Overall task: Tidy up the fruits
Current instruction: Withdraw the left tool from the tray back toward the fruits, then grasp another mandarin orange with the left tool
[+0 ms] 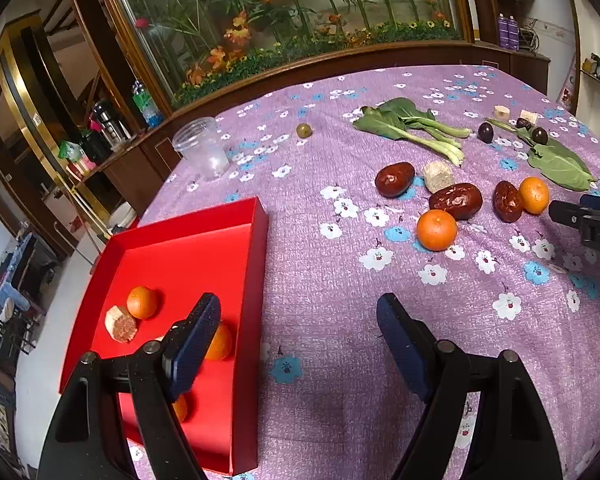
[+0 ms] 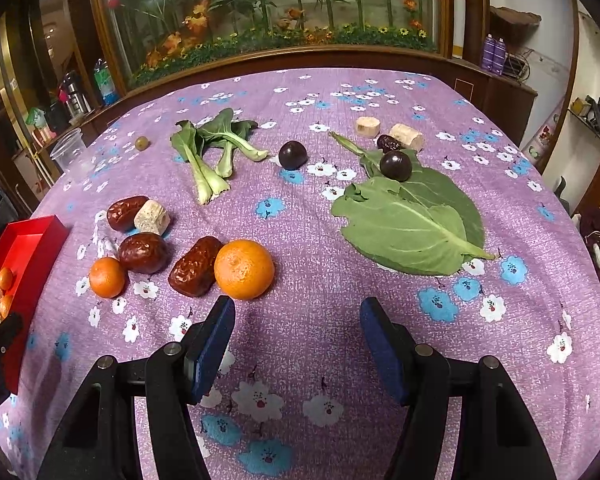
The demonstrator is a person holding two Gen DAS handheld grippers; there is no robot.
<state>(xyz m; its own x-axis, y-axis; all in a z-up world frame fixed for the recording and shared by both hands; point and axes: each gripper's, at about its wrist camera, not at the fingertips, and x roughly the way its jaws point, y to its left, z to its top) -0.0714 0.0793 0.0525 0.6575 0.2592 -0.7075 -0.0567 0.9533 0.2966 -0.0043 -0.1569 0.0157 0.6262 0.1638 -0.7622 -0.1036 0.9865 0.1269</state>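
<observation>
A red tray at the table's left holds three oranges, one being, and a cut cane piece. My left gripper hovers open and empty, its left finger over the tray's right wall and its right finger over the cloth. On the cloth lie two oranges, three red dates and two dark plums. My right gripper stands open and empty, just short of the larger orange.
Purple flowered cloth covers the table. Bok choy, a big green leaf, cane pieces, a small green fruit and a clear plastic jar lie about. A wooden cabinet stands behind.
</observation>
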